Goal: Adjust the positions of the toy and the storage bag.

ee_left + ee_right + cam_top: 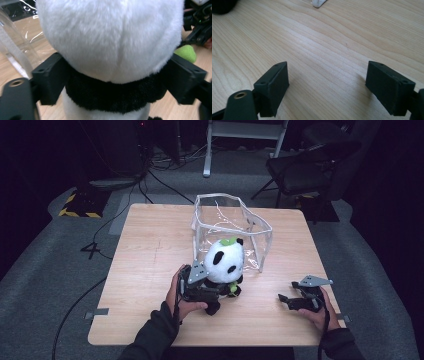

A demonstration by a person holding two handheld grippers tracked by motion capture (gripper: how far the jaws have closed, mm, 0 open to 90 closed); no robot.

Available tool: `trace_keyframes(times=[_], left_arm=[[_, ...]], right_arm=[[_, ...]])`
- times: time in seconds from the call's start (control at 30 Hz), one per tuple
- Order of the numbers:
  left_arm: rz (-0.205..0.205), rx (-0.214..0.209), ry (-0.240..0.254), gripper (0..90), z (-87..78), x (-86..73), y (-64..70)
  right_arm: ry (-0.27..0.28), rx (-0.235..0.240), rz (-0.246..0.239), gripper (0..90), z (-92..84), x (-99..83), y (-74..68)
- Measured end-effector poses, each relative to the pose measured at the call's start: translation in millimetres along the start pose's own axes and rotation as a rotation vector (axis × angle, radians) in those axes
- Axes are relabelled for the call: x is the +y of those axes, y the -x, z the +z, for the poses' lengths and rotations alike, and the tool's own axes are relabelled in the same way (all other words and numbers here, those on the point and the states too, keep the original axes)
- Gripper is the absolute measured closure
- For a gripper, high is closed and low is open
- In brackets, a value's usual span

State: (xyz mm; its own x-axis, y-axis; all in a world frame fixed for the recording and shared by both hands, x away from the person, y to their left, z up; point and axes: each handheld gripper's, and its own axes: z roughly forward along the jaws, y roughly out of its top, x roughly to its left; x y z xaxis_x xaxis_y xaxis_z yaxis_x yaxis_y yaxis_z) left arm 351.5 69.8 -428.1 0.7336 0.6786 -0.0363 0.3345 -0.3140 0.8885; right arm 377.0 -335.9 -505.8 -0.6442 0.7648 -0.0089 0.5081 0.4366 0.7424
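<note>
Left hand-held gripper (212,292) clamps the panda plush (225,260) at its neck, clear pouch (232,225) just beyond; right hand-held gripper (290,301) wide, empty, well apart on the bench (145,270)

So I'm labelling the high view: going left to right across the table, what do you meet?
Left gripper → plush panda → right gripper. The clear bag overlaps the panda's span, so I leave it out.

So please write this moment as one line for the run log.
left gripper: shut on black-and-white plush panda | right gripper: open above light wooden table | clear plastic pouch: behind panda
</note>
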Motion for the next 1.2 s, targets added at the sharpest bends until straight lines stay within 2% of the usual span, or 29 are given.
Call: trace_keyframes(times=[0.03,0.1,0.13,0.23,0.3,0.37,0.57,0.73,0.93,1.2], left_arm=[[0.009,0.001,0.003,20.7,0.6,0.0,-0.6],[0.028,-0.002,-0.003,29.4,1.3,0.2,-0.7],[0.036,0.003,-0.003,29.4,1.2,0.3,-0.4],[0.057,0.021,-0.007,39.2,0.0,0.0,1.2],[0.088,0.026,-0.009,43.8,-2.0,-1.1,2.1],[0.099,0.023,-0.008,47.5,-3.4,-2.2,2.4],[0.100,0.029,-0.007,49.2,-11.9,-8.8,0.6],[0.074,0.041,0.000,49.1,-17.5,-12.1,-6.8],[0.096,0.037,0.003,49.2,-20.8,-13.8,-7.8],[0.096,0.044,0.007,49.4,-22.6,-16.0,-7.2]], right_arm=[[0.000,0.000,0.001,18.6,0.0,0.0,0.0],[0.000,0.000,0.001,18.6,0.0,0.0,0.0],[0.000,0.000,0.001,18.6,0.0,0.0,0.0],[0.000,0.000,0.000,18.6,0.0,0.0,0.0],[0.000,0.000,0.000,18.6,0.0,0.0,0.0],[0.000,0.000,0.001,18.6,0.0,0.0,0.0],[0.000,0.004,-0.002,18.3,0.6,0.5,0.4],[0.000,0.009,-0.004,18.2,1.2,1.0,0.6],[0.000,0.010,-0.007,18.2,1.4,1.2,0.8],[0.000,0.011,-0.009,18.1,1.8,1.5,0.8]])
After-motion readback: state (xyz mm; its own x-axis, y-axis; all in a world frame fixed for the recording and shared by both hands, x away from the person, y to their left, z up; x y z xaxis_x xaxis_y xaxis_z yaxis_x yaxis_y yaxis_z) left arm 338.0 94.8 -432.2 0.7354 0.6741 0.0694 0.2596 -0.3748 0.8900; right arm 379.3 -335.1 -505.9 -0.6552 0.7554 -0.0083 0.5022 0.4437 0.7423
